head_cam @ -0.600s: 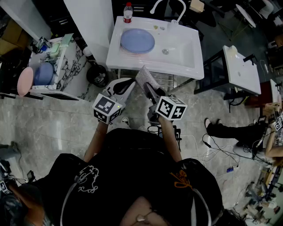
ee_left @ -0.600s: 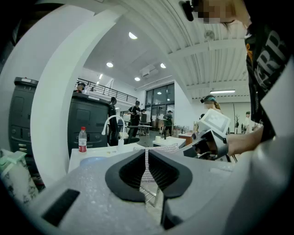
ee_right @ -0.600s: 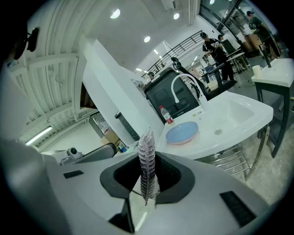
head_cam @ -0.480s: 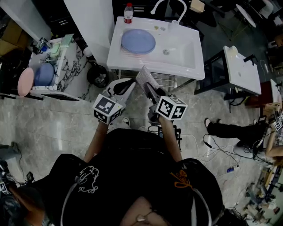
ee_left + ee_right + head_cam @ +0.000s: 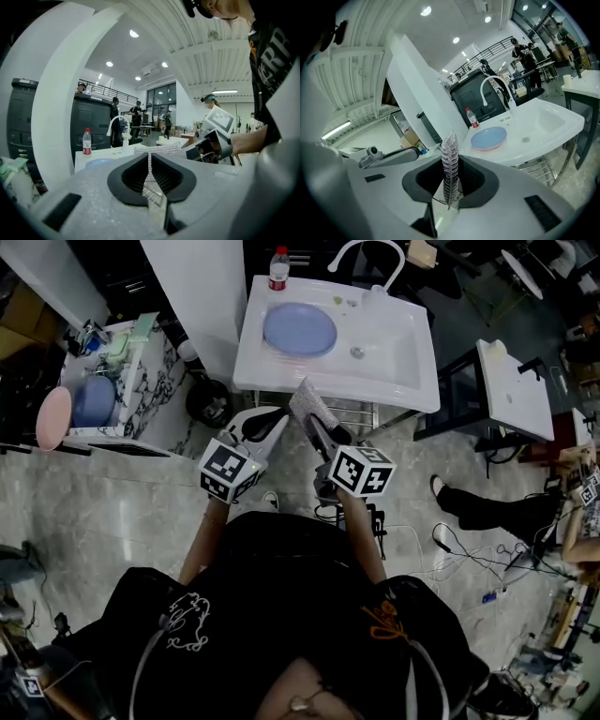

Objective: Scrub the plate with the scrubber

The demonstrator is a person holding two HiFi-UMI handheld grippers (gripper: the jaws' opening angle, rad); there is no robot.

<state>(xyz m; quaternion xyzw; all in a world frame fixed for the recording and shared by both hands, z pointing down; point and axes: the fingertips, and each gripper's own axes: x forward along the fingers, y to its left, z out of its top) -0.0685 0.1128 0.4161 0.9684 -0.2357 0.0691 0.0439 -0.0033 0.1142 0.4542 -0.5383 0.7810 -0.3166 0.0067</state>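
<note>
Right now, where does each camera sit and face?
Head view: on the head, facing steeply down at the sink; torso, forearms show.
Left gripper view: on the left gripper, along shut jaws toward the sink; right forearm shows.
Right gripper view: on the right gripper, along jaws clamping the scrubber, toward the sink.
Shared: all show the blue plate.

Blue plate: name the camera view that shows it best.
Head view: the blue plate lies fully visible from above on the white sink. The right gripper view shows it whole but at a slant; the left gripper view shows only a blue sliver.
</note>
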